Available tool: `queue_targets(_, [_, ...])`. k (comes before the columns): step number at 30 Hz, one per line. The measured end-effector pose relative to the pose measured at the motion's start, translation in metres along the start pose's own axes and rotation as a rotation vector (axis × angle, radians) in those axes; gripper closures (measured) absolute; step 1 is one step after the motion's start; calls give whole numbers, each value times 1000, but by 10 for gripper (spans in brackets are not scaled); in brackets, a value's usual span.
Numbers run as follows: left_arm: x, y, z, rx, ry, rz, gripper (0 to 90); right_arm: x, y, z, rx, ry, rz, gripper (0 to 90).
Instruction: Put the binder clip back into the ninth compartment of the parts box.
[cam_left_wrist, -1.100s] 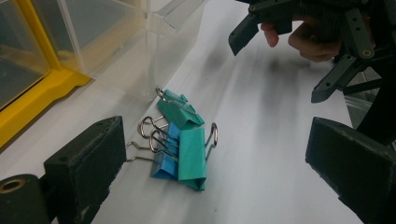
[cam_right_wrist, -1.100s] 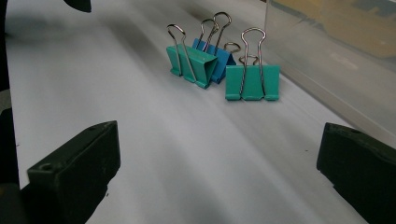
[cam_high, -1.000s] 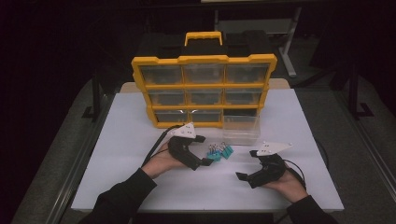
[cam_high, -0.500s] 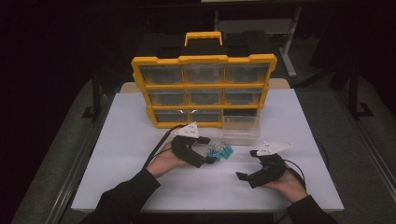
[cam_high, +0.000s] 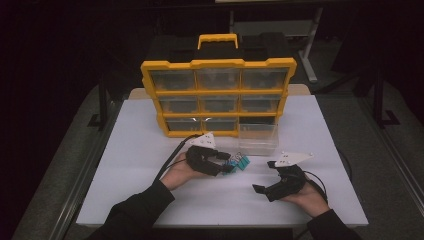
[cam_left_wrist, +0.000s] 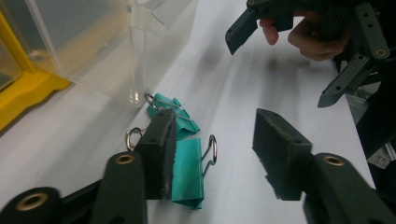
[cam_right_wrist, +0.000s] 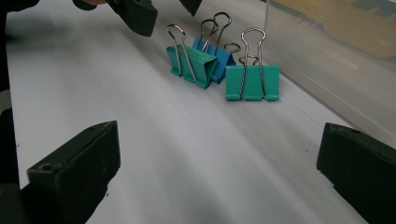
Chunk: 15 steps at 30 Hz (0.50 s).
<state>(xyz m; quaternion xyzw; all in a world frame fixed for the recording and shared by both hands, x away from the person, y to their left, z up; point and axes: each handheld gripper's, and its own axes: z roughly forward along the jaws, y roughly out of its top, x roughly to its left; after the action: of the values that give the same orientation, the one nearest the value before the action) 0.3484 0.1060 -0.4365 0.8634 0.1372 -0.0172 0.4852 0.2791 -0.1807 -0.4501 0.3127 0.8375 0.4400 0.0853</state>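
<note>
Three binder clips (cam_high: 239, 162) lie on the white table just in front of a clear loose drawer (cam_high: 257, 139). In the right gripper view they are two teal clips (cam_right_wrist: 252, 81) (cam_right_wrist: 192, 64) and a blue clip (cam_right_wrist: 219, 56) behind them. My left gripper (cam_high: 222, 162) is open at the clips. In its own view the left gripper (cam_left_wrist: 217, 149) has one teal clip (cam_left_wrist: 187, 170) lying against the inside of its left jaw, and another teal clip (cam_left_wrist: 175, 114) lies farther on. My right gripper (cam_high: 265, 189) rests open to the right and nearer, and the right gripper (cam_right_wrist: 217, 168) holds nothing.
A yellow organiser (cam_high: 218, 97) with clear drawers stands upright at the back of the white table (cam_high: 140, 150); its bottom right slot has no drawer. The loose drawer's wall (cam_right_wrist: 336, 56) is close behind the clips. Dark floor surrounds the table.
My left gripper has edged a little to the right, closer onto the clips. The right gripper has stayed where it was.
</note>
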Motion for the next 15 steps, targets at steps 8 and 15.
queue_targets(8, [-1, -3, 9, 25, 16, 14, 631, 0, 0, 0, 1, 2, 0, 0])
queue_targets(15, [-2, -5, 13, 33, 33, 26, 707, 0, 0, 0, 1, 2, 0, 0])
